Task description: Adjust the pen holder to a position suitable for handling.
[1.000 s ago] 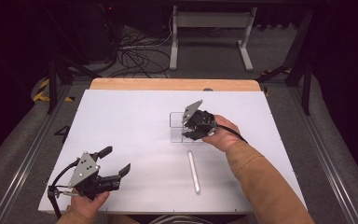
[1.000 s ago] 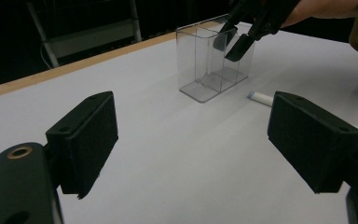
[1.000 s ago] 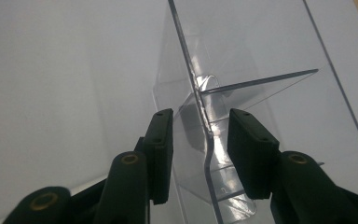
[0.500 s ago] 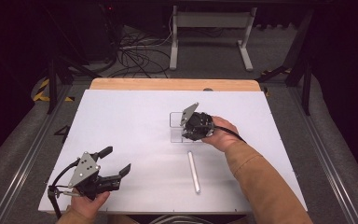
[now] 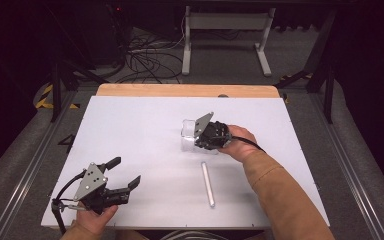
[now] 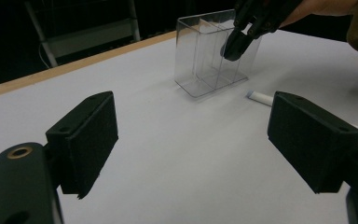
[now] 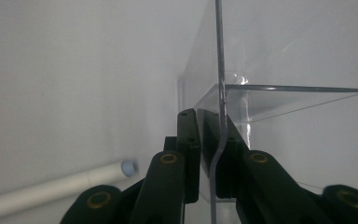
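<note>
The right tongs (image 5: 196, 136) are clamped on one wall of a clear plastic box (image 5: 189, 135) that stands upright on the white desk (image 5: 130, 125), a little right of the desk's middle. In the right gripper view the two black jaws pinch the thin wall (image 7: 220, 140) from both sides, one jaw outside the box and one inside, and the wall bows slightly where they squeeze it. The left gripper view shows the box (image 6: 205, 56) with inner dividers that split it into narrow compartments; the right tongs (image 6: 235, 44) come down on its top edge at the end nearer the person's right hand (image 5: 237, 142).

A white tube (image 5: 208, 184) lies flat on the desk, just in front of the box on the person's side and apart from it. In the right gripper view the tube's end (image 7: 128, 167) shows low on the left, beside the jaws but not touching them.

The left tongs (image 5: 125, 172) are released, their jaws spread wide with nothing between them. They hover near the front left corner of the desk, well apart from the box and the tube, held in the person's left hand (image 5: 92, 217).
</note>
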